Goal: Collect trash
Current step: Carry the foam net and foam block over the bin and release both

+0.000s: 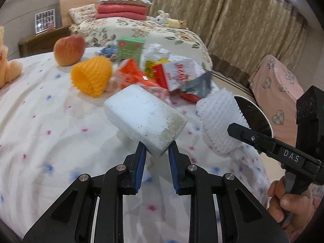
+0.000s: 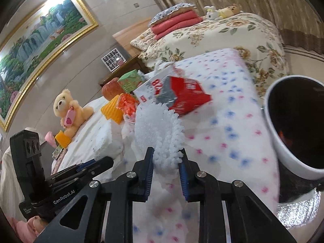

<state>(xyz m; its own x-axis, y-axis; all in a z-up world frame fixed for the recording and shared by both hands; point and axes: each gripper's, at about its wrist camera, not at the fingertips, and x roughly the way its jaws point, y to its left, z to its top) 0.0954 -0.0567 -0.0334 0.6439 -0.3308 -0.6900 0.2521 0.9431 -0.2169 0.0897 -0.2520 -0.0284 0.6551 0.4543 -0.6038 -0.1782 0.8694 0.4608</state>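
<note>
the left claw (image 1: 157, 151) is clamped on one corner of a white foam block (image 1: 144, 119), the right claw (image 2: 167, 160) on a white foam fruit net (image 2: 158, 133), both above the bed (image 1: 50, 125). both look light, squashy; edge grips should hold.

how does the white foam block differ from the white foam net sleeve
The white foam block is a solid, smooth-faced slab with a dirty speckled end; the white foam net sleeve is a spiky mesh tube, clean white. The block is pinched at one corner by the left gripper; the sleeve is squeezed at its end by the right gripper. Both are white foam trash, each held in a gripper over the bedspread.
</note>
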